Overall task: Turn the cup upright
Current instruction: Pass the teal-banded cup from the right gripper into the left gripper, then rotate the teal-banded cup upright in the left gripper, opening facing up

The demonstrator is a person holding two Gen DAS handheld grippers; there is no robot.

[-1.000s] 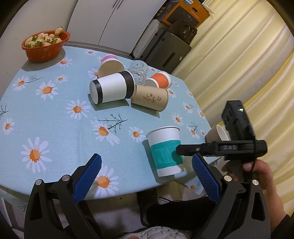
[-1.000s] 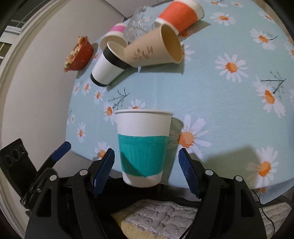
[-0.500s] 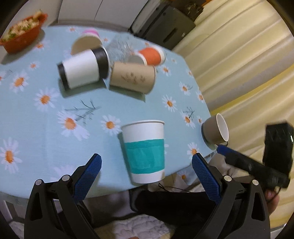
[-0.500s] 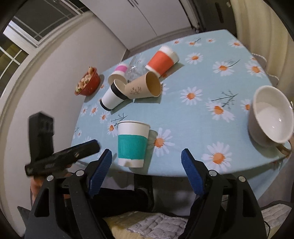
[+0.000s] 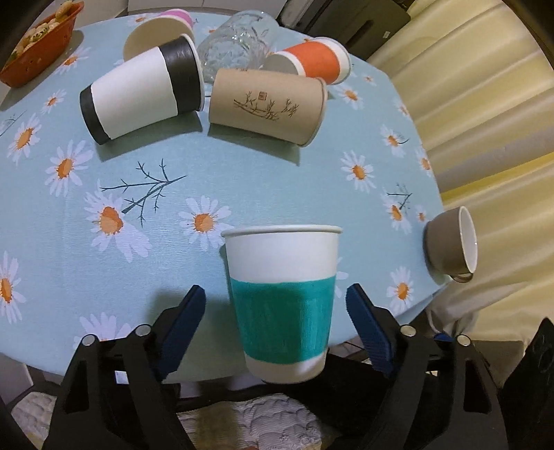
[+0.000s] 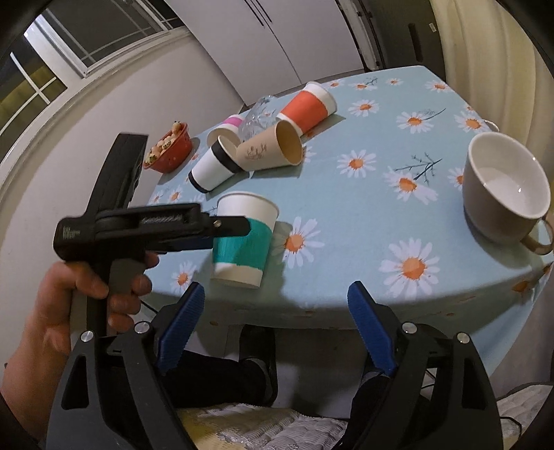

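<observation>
I am seeing the teal-banded paper cup standing upright, mouth up, near the front edge of the counter, which is wearing a pale blue daisy cloth. My left hand-held gripper is sitting released, its blue pads spread on either side of the cup's lower half with a gap on both sides, so nothing is being grasped. My right hand-held gripper is likewise hanging spread wide and empty, off the counter's front edge, with the cup beyond it and apart from it.

Behind the cup I am looking at a cluster of cups lying on their sides: a white cup with black bands, a brown cup with a branch print, an orange cup and a pink-topped cup, with a clear glass among them. A grey mug is standing near the right edge, and a red bowl of food is sitting at the far left.
</observation>
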